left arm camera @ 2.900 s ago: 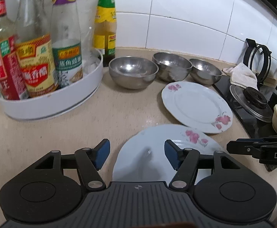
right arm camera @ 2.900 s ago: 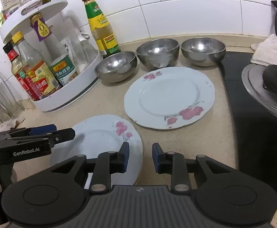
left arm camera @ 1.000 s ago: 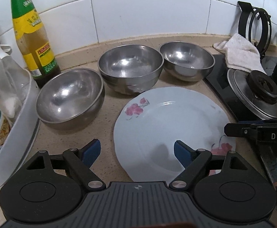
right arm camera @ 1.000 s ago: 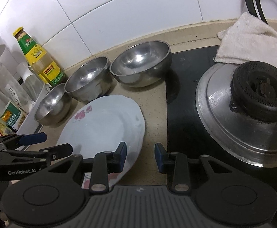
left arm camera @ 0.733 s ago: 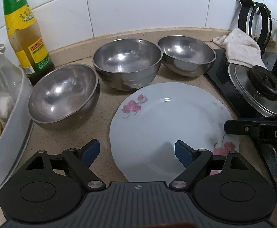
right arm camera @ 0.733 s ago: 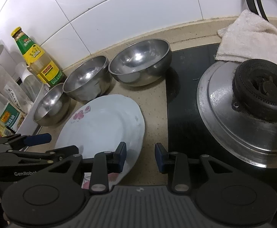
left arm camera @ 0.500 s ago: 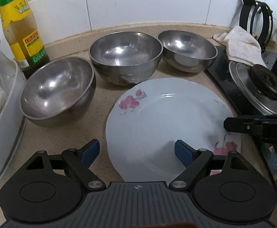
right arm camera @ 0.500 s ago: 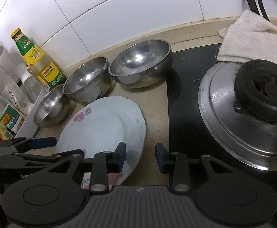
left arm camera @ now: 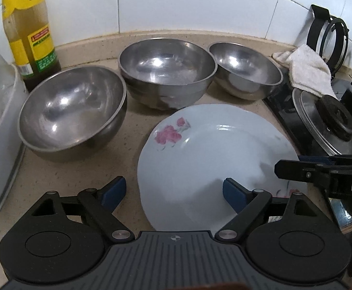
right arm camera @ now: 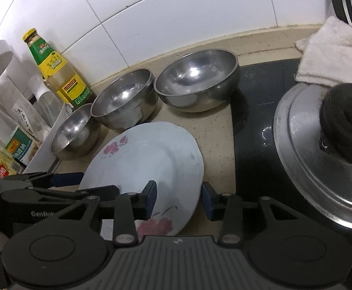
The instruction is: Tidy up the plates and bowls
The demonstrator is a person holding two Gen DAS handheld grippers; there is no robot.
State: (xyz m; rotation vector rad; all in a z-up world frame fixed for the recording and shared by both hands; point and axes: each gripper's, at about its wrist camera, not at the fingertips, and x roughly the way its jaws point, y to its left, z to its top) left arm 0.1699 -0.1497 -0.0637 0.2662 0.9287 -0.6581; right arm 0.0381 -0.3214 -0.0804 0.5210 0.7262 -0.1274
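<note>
straddling the white floral plate rim without touching, the right claw has just been opening; left claw gapes wide, empty.

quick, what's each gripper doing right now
Left gripper: jaws wide open, holding nothing.
Right gripper: jaws just been opening, plate rim between them, not gripped.

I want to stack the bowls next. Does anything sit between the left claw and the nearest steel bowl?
Nothing visible does. The left claw stands open over bare counter and the plate's near edge; the nearest bowl lies ahead to its left, with only countertop between.
</note>
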